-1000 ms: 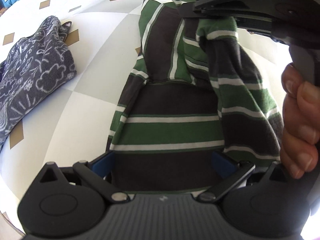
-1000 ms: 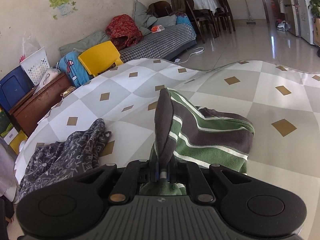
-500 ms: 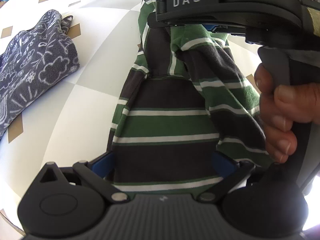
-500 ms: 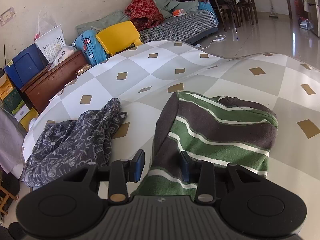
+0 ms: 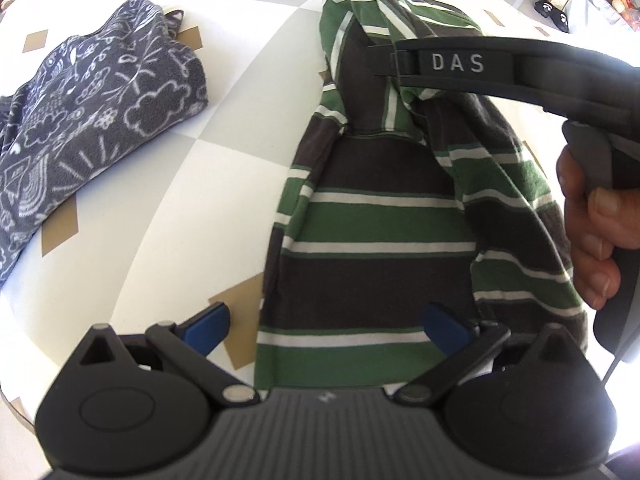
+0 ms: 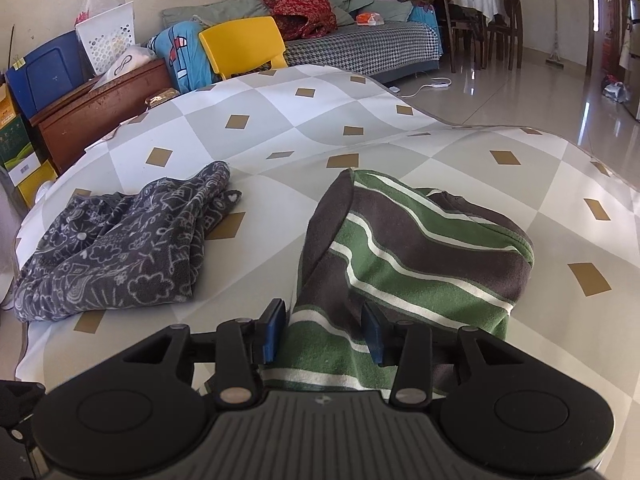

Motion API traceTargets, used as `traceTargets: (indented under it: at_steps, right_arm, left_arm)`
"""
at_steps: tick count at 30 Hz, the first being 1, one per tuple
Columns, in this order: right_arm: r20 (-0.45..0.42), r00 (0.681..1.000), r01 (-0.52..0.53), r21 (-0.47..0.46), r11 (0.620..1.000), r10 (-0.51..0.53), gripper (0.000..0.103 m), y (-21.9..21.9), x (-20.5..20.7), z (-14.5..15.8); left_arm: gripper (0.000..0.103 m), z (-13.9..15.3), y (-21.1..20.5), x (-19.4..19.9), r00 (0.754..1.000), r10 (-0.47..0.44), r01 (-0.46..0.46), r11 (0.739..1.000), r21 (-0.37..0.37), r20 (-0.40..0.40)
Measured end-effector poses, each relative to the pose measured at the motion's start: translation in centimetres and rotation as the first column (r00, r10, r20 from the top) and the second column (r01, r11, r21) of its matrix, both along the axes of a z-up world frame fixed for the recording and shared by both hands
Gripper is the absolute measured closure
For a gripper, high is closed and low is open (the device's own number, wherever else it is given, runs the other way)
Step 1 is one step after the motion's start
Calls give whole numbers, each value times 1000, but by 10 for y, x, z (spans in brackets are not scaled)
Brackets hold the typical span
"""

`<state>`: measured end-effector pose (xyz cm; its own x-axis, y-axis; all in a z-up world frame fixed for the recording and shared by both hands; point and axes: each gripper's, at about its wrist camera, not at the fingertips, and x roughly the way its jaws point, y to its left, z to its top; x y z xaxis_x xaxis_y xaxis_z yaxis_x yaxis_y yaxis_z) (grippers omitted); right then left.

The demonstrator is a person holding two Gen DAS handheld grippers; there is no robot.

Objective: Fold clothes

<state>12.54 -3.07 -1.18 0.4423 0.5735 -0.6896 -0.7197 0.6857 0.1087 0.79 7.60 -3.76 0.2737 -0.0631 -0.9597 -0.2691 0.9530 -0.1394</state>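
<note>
Green, dark brown and white striped knit garment point(image 5: 384, 224) lies bunched lengthwise on the table point(image 5: 224, 184), which carries a smooth grey-and-white diamond-pattern cloth with tan lozenges.

Left gripper point(image 5: 326, 322): blue-padded fingers point(image 5: 208, 326) spread wide, released, straddling the near hem of the striped garment; nothing clamped.

Right gripper point(image 6: 322, 330): blue-padded fingers point(image 6: 274, 330) parted, one on each side of a raised fold of the same garment; no squeeze visible. In the left wrist view its black body crosses above the garment's far end, held by a hand point(image 5: 592, 232).

Left of the striped garment, apart from it: crumpled dark grey fleece cloth with white doodle print point(image 6: 120, 252).
</note>
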Motion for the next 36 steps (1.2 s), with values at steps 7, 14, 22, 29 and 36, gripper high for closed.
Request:
traceTargets:
  at_steps: [7,14,22,29,36]
  right_arm:
    - [127,992,-10,-96,995,22,73,10,-16,-6]
    - [332,941,111,-125,986,-63,90,12,-24,0]
    - [380,924,27,-174,984,42,90,24,-31,-6]
    - [193,975,-100,-75,992,113,67,28,-28,-11]
    - [17,999,-45,102,994,44,61,2,-15,7]
  left_arm:
    - [0,1,11,-2,1000,31,-31,999,-8,-1]
    - [0,2,21,-1,998,67,-66,998,-18,4]
    - [0,4,24,-14,994,112,-112,993,-29,-4]
    - [0,10,22,-10,993,122,-122,992,-26,-8]
    - [0,16,24,-7,990,136,-136,991,-8,25]
